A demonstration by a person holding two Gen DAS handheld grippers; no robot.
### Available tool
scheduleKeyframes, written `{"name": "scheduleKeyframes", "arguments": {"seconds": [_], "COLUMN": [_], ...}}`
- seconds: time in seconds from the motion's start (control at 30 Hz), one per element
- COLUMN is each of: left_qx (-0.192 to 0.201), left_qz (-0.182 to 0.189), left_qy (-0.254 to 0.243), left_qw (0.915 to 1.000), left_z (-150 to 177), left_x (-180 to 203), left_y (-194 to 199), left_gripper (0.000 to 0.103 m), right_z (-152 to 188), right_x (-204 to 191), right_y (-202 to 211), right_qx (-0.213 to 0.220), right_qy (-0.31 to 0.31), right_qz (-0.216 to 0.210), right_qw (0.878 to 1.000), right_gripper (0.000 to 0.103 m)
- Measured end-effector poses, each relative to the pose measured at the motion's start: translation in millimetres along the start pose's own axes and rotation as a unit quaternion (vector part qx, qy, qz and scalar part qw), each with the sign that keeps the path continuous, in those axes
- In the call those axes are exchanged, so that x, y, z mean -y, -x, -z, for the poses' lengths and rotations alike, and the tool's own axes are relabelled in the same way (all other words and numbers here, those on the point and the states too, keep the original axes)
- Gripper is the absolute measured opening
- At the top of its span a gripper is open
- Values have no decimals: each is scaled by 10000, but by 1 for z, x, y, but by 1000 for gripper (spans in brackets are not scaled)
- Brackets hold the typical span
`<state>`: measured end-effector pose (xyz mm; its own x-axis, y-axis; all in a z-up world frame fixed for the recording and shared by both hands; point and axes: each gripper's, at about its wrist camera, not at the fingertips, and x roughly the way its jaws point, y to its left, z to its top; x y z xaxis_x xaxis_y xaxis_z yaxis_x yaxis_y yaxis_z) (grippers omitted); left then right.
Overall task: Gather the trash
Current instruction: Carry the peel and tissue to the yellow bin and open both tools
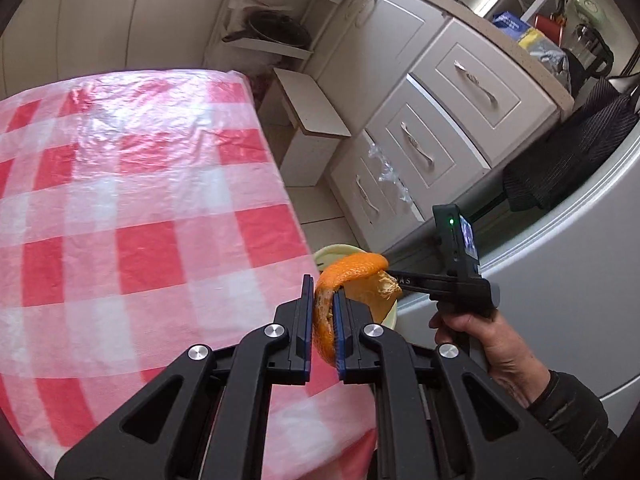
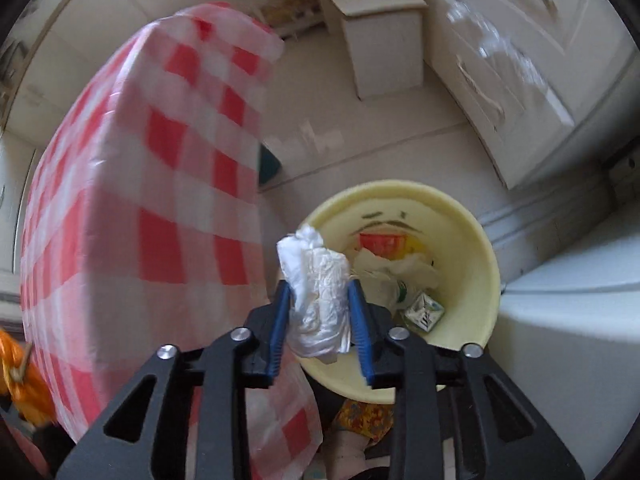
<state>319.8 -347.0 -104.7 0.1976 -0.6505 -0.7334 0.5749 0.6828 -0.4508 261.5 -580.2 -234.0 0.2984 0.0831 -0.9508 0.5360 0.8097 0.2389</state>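
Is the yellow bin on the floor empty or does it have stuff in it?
Partly full. The right wrist view looks down into the bin, showing crumpled white plastic, a small carton and a red wrapper.

A curled strip of orange peel, bright outside and pale within, stands pinched upright between blue pads, above the rim of a pale yellow bin. A crumpled white paper wad hangs over the bin's mouth; inside lie wrappers, tissue and a small carton.
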Motion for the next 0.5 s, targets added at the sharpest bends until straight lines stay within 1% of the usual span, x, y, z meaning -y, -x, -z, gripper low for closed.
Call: {"name": "scheduleKeyframes", "arguments": {"seconds": [0.03,0.07,0.17,0.23,0.3,0.37,0.43,0.5], "left_qx": [-97,-223,-486,-685,-862,-1030,-1168,-1306], "left_qz": [-39,-95,-222,-294,-405,-470,-597,-662], "left_qy": [-36,-65,-63,10,93,138,125,157], "left_qw": [9999,9997,9986,9972,9954,9935,9913,9891], "left_z": [0,0,0,2,5,6,6,6], "left_x": [10,20,39,49,60,71,79,84], "left_y": [-14,-31,-70,-97,-121,-141,-159,-172], "left_gripper": [8,8,8,8,8,9,14,23], "right_z": [-4,-6,-16,-19,-24,-25,-27,-27], "right_x": [6,12,21,30,39,43,42,43], "right_y": [5,13,42,65,91,112,125,130], "right_qx": [106,238,729,1112,1578,1954,2219,2353], "right_qy": [-71,-105,-220,-461,-661,-754,-776,-770], "right_qz": [-45,-88,-224,-472,-767,-873,-1020,-1065], "right_qw": [9999,9996,9968,9916,9823,9739,9666,9630], "right_gripper": [43,50,60,63,64,70,70,70]}}
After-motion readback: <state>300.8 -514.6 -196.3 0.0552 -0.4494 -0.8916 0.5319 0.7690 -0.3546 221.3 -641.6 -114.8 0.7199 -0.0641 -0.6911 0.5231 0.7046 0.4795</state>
